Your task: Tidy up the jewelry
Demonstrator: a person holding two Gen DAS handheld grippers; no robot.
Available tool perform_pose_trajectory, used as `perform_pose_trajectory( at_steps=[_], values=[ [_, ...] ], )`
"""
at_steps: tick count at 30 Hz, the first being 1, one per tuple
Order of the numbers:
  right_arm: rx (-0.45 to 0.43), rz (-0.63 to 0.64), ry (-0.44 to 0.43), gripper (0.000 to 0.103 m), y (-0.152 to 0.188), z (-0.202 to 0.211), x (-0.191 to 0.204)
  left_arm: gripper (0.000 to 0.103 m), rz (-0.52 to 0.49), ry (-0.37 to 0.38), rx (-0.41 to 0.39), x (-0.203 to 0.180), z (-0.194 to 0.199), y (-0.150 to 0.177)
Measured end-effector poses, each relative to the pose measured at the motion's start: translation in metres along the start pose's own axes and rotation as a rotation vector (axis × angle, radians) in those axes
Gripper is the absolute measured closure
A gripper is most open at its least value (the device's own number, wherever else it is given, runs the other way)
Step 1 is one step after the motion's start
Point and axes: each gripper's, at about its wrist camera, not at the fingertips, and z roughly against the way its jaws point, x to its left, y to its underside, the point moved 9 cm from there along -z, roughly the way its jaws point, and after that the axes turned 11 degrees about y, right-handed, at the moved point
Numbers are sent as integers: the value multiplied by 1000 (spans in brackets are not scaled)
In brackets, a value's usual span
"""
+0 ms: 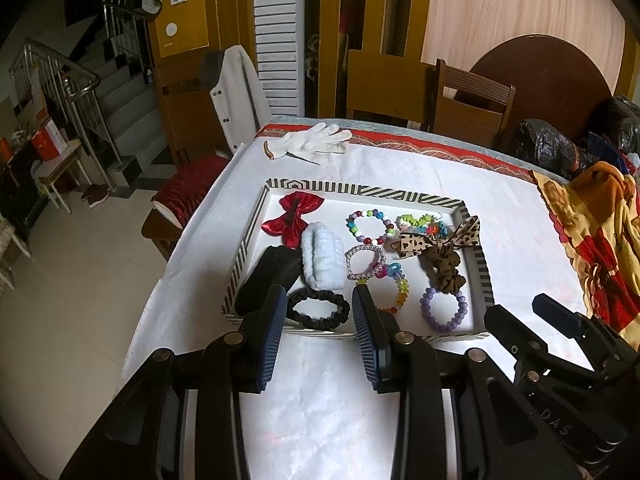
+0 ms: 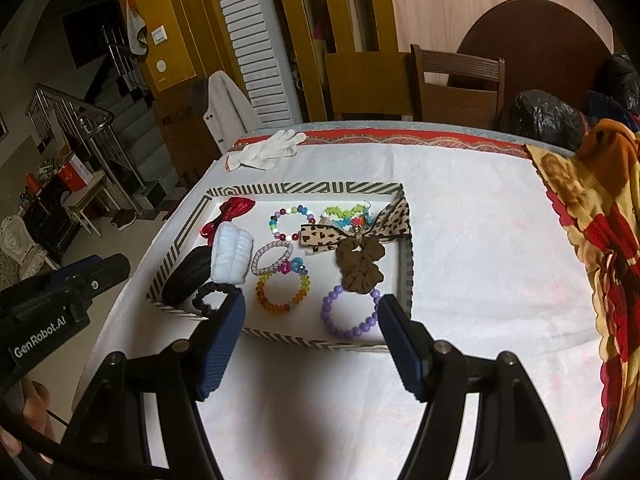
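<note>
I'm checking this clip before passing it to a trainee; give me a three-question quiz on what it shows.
1. True or false: the white glove lies inside the striped tray.
2. Which bracelet lies nearest the tray's front right corner: A purple bracelet, B amber bracelet, C black scrunchie?
3. Fill in: the left gripper and right gripper are both ____ and hold nothing.

Key: 1 false; 2 A; 3 open.

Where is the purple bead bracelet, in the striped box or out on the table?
In. The purple bead bracelet lies flat on the striped box's white floor, near its front right corner.
</note>
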Motion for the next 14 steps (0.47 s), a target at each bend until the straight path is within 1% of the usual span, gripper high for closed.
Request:
perform_pose_trajectory(
  at_steps=[7,14],
  values=[
    [5,3,-5,31,1,-2,1,61,11,5,5,2,-1,1],
    [12,-1,-8,31,3,-6,-1,61,2,19,-13,0,-2,-1]
  ],
)
